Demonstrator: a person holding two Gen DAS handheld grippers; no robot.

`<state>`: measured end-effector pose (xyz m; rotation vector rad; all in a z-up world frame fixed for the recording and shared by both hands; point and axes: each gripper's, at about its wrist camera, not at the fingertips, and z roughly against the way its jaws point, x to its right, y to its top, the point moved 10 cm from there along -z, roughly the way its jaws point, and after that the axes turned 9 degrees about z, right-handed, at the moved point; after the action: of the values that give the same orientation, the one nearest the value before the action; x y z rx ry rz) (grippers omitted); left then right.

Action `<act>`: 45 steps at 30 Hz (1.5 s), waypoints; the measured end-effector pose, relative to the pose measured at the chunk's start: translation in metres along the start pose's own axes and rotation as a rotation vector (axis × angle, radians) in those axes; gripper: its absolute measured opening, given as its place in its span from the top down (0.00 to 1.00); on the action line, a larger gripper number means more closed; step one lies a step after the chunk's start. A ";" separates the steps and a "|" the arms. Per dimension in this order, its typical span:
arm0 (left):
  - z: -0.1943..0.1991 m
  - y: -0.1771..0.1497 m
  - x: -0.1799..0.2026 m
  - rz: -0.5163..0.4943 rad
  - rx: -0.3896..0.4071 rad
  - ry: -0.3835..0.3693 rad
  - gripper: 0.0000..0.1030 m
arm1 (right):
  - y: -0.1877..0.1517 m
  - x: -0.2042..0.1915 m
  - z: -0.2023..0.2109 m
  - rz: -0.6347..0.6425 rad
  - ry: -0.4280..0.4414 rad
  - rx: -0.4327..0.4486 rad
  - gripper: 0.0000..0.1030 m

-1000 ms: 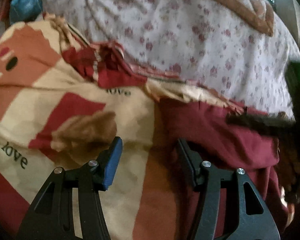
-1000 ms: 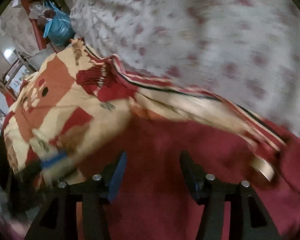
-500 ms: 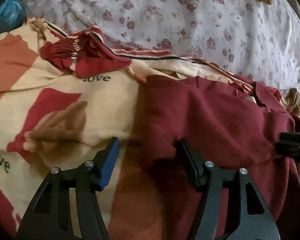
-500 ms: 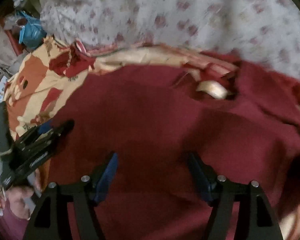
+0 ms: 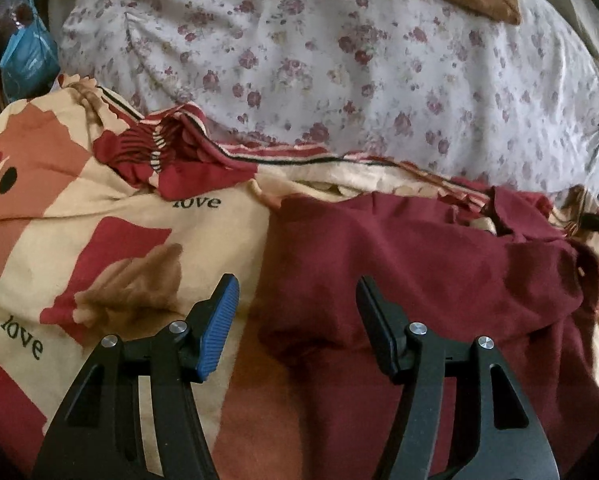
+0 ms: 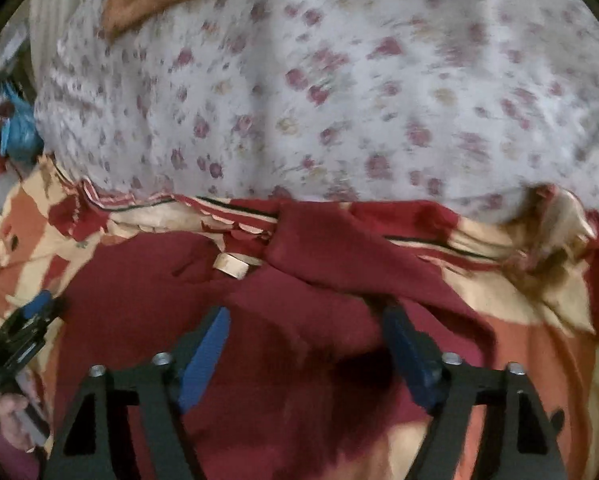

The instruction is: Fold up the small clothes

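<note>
Two tools hang over one dark red garment (image 5: 419, 264) that lies spread on a cream and red blanket (image 5: 111, 216) printed with the word "love", on a bed with a flowered sheet (image 5: 339, 60) behind it. The left tool (image 5: 295, 320) has its jaws apart and nothing between them; it points at the left edge of the garment, where red cloth meets the blanket. The right tool (image 6: 303, 340) also stands with jaws apart, above the middle of the garment, and no cloth is pinched in it, though the picture is blurred. In the right wrist view the left tool shows at the far left with part of a hand (image 6: 15, 420) under it. A pale label (image 6: 231, 266) shows near the garment's neck, and a sleeve or flap lies crossed over the upper right part.

I judge that the work is in arranging the garment for a fold, not yet gripping. The next move calls for each tool to come down on an edge and close on one layer only, without catching the blanket beneath.
</note>
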<state>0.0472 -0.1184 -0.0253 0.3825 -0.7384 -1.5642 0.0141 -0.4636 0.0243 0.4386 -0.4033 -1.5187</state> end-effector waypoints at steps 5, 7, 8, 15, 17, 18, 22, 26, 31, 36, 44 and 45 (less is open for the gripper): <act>-0.015 -0.004 -0.004 0.015 -0.038 0.000 0.41 | 0.030 -0.018 -0.071 -0.031 -0.026 -0.033 0.37; -0.018 -0.005 -0.005 0.014 -0.048 -0.002 0.41 | 0.035 -0.012 -0.097 -0.039 -0.067 -0.068 0.37; -0.019 -0.004 -0.006 0.013 -0.047 0.001 0.41 | 0.034 -0.011 -0.112 -0.041 -0.069 -0.104 0.37; -0.018 0.002 -0.014 0.040 -0.036 0.010 0.41 | 0.026 0.002 -0.132 -0.068 -0.023 -0.102 0.78; -0.015 0.003 -0.015 0.042 -0.022 0.018 0.41 | 0.033 0.008 -0.116 -0.066 -0.025 -0.066 0.93; -0.014 0.004 -0.015 0.043 -0.017 0.021 0.41 | 0.037 0.012 -0.105 -0.052 -0.046 -0.045 0.93; -0.006 0.008 -0.015 0.052 0.011 0.014 0.41 | 0.051 0.015 -0.048 -0.070 0.031 0.046 0.94; 0.000 0.010 -0.018 0.061 0.028 0.015 0.41 | 0.055 -0.001 0.029 -0.020 0.165 0.139 0.94; 0.007 0.013 -0.020 0.083 0.046 0.008 0.41 | 0.046 -0.054 0.105 0.106 0.296 0.197 0.94; 0.015 0.015 -0.018 0.100 0.059 -0.028 0.41 | 0.034 -0.121 0.142 0.227 0.480 0.186 0.94; 0.022 0.023 -0.032 0.159 0.075 -0.051 0.41 | 0.045 -0.230 0.147 0.428 0.642 0.172 0.95; 0.021 0.023 -0.033 0.163 0.071 -0.052 0.41 | 0.050 -0.235 0.121 0.414 0.602 0.134 0.95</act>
<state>0.0565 -0.0810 -0.0007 0.3259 -0.8463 -1.4019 -0.0091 -0.2316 0.1583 0.8319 -0.1066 -0.9033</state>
